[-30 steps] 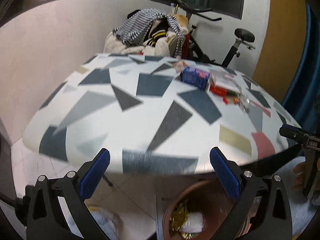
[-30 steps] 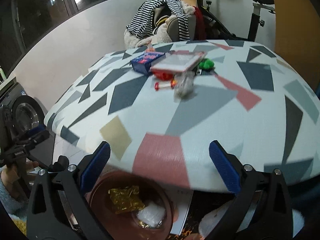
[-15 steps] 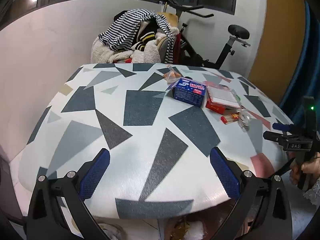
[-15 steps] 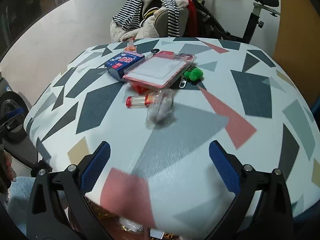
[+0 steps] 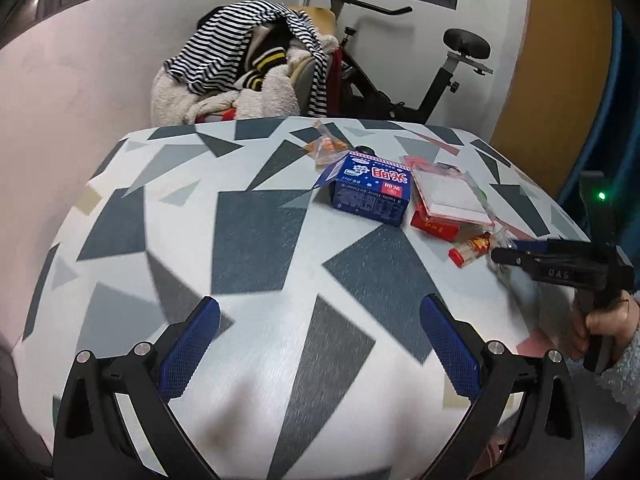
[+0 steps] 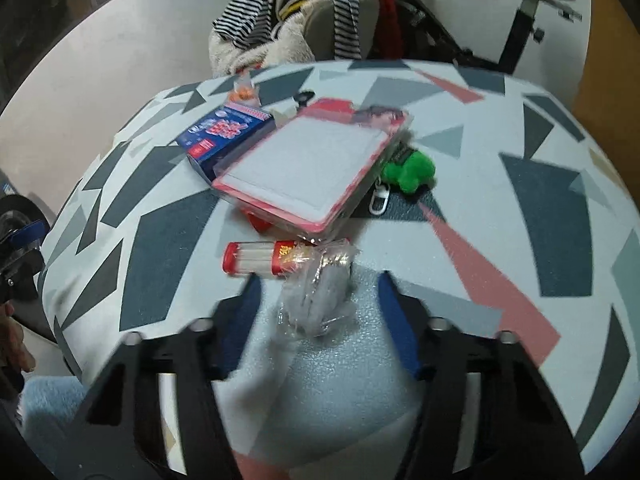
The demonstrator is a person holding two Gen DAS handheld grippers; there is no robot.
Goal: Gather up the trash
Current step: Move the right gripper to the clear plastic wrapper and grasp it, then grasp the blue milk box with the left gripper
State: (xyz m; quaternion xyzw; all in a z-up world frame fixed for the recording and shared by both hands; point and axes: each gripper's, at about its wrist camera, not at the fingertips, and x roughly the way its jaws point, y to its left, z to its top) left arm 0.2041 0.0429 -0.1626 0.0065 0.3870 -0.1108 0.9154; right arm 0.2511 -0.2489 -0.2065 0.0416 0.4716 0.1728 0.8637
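A crumpled clear plastic wrapper lies on the patterned table, against a red-capped tube. My right gripper is open, its blue pads on either side of the wrapper, not closed on it. In the left wrist view the right gripper reaches in from the right beside the tube. My left gripper is open and empty over the near part of the table. A small orange snack bag lies at the table's far side.
A blue carton, a red-edged white packet on a red box and a green plush keychain lie on the table. A chair heaped with clothes and an exercise bike stand behind.
Both grippers have risen from below the table edge, above a bin, to over the tabletop. The right gripper has moved forward until its pads flank the wrapper, and its jaws have narrowed.
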